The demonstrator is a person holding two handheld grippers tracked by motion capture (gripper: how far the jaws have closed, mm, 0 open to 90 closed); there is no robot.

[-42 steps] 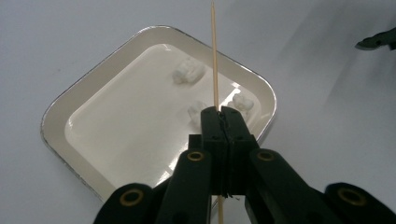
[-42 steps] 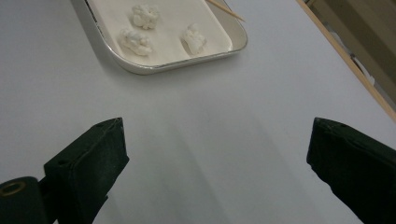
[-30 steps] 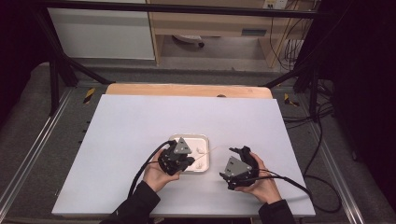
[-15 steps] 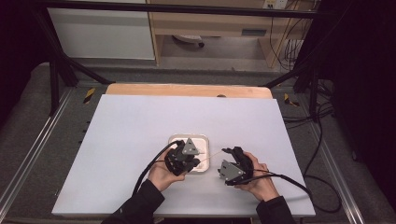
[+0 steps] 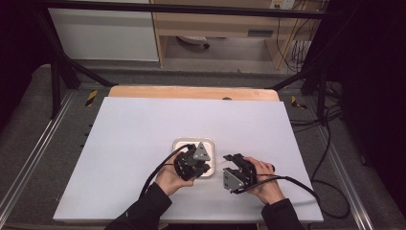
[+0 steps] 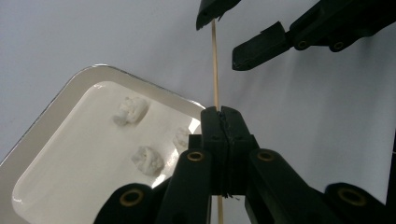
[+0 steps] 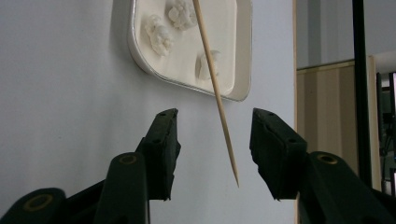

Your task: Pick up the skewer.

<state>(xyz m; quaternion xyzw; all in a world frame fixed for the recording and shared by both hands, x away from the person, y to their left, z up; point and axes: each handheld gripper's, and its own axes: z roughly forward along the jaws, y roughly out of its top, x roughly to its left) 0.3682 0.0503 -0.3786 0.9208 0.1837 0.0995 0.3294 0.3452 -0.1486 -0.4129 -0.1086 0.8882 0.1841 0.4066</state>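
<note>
A thin wooden skewer (image 6: 215, 56) is clamped in my left gripper (image 6: 222, 116), which is shut on it beside the tray. The skewer (image 7: 215, 88) runs to its pointed tip between the jaws of my right gripper (image 7: 215, 123). Those jaws have just been closing and stand apart on either side of the tip without touching it. In the high view the left gripper (image 5: 203, 165) lies over the tray's near right corner and the right gripper (image 5: 229, 163) faces it, with the skewer (image 5: 218, 164) spanning the gap. The white square tray (image 6: 70, 88) holds three white lumps (image 6: 132, 108).
The tray (image 5: 182, 143) sits near the front middle of a white tabletop (image 5: 143, 124) with a wooden strip (image 5: 191, 92) along its far edge. Black frame posts (image 5: 57, 76) stand at the back corners. Cables (image 5: 297, 184) trail off the table's right side.
The two grippers have drawn slightly closer together beside the tray, the left one shifting right toward the right one.
</note>
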